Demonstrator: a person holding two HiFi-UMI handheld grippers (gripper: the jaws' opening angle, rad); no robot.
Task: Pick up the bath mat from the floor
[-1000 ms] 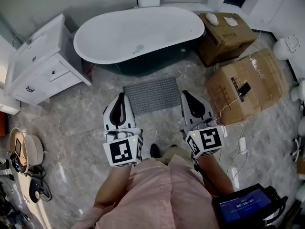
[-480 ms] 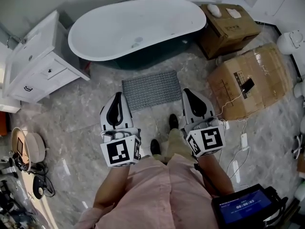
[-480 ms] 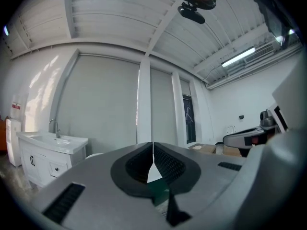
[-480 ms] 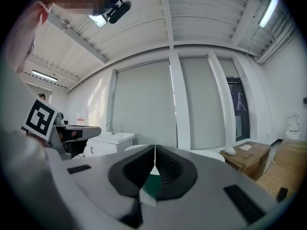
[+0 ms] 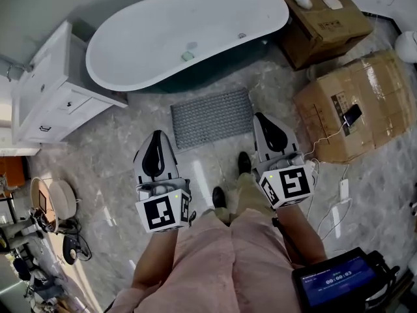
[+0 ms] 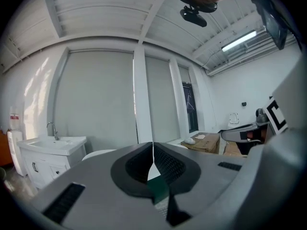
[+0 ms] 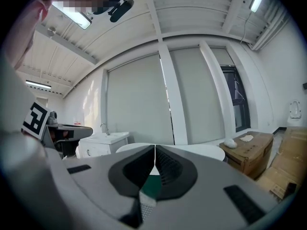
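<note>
grey bath mat (image 5: 212, 117) flat on the floor (image 5: 117, 155) beside the bathtub (image 5: 182, 31), left gripper (image 5: 155, 150) and right gripper (image 5: 268, 130) above its near edge (both jaws pressed together, empty)

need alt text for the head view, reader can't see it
Seen from above, a person points a left gripper and a right gripper, both shut and empty, toward a grey bath mat lying flat on the marble floor before a white bathtub. A white vanity stands at left, cardboard boxes at right.
</note>
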